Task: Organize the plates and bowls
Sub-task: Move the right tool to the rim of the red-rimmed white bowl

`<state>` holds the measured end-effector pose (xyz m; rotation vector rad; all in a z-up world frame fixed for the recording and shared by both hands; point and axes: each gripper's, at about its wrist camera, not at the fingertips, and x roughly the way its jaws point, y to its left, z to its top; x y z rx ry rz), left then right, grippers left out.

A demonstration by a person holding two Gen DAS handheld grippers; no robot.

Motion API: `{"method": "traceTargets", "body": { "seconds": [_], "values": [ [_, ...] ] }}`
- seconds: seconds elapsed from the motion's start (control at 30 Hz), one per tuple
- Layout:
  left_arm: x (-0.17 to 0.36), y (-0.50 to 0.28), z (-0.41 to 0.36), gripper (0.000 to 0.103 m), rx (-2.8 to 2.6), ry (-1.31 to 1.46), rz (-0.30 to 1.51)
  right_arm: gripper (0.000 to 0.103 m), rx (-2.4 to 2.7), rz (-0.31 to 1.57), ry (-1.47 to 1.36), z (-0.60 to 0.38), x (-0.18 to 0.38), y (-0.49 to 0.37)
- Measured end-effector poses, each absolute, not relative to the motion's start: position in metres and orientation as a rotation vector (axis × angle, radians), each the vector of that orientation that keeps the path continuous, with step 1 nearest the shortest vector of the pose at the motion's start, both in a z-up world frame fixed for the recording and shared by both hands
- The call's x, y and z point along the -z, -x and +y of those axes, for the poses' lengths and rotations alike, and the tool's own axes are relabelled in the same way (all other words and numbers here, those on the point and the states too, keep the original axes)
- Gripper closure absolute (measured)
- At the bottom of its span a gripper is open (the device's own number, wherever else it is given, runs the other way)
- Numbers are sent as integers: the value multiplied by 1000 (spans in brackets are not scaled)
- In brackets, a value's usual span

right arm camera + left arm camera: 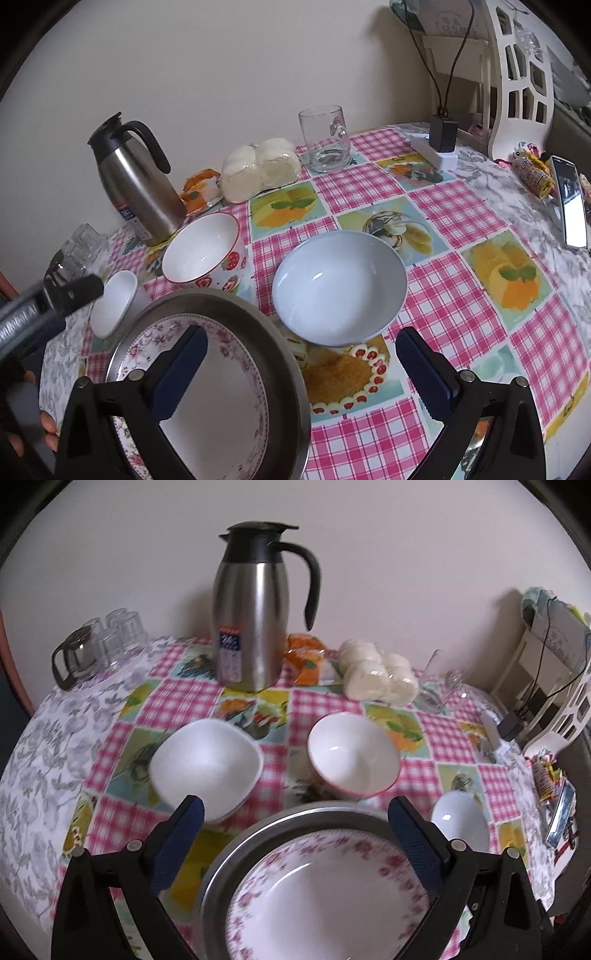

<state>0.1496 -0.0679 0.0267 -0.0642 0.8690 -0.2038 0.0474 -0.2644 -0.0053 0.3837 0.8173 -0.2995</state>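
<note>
Two grippers are in your hands, and both stand wide apart with nothing pinched between the blue pads. Your left gripper (295, 819) hangs over the near edge of the floral plate (325, 897), which sits inside a metal plate (236, 845) at the bottom centre of the left wrist view; no pad touches either. Beyond its tips, mid-frame, you have three bowls on the checked tablecloth (177, 690): a squarish white bowl (205, 766) at left, a strawberry bowl (352, 755) at centre, and a pale blue bowl (460, 821) at lower right, partly behind the right finger. A steel jug (253, 627) stands upright at upper centre, with wrapped buns (380, 677) to its right and upturned glasses (110, 638) at far left.

Your right gripper (301, 363) is likewise released. In its view the stacked plates fill the lower left, the left finger (181, 373) overlapping the floral plate (221, 398). The pale blue bowl (340, 288) sits at centre, just beyond the tips; the strawberry bowl (203, 254) is up and left of it, the white bowl (114, 302) at far left. A glass mug (327, 138) stands at upper centre, and your fingers (48, 424) show at the lower left edge.
</note>
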Motion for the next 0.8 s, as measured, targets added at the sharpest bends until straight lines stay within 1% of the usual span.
{"method": "traceTargets", "body": {
  "seconds": [0.13, 0.23, 0.37, 0.5, 0.8],
  "values": [
    [-36, -152, -77, 3, 209, 37, 777, 0, 325, 806, -372, -270, 4, -51],
    [-41, -159, -82, 3, 225, 38, 749, 0, 328, 810, -386, -276, 4, -57],
    [-39, -173, -86, 3, 226, 39, 752, 0, 341, 816, -382, -282, 4, -68],
    [-34, -186, -87, 3, 259, 98, 769, 0, 337, 813, -396, -292, 1, -78],
    [-23, -208, -102, 2, 321, 132, 789, 0, 331, 797, -321, -309, -21, -117]
  ]
}}
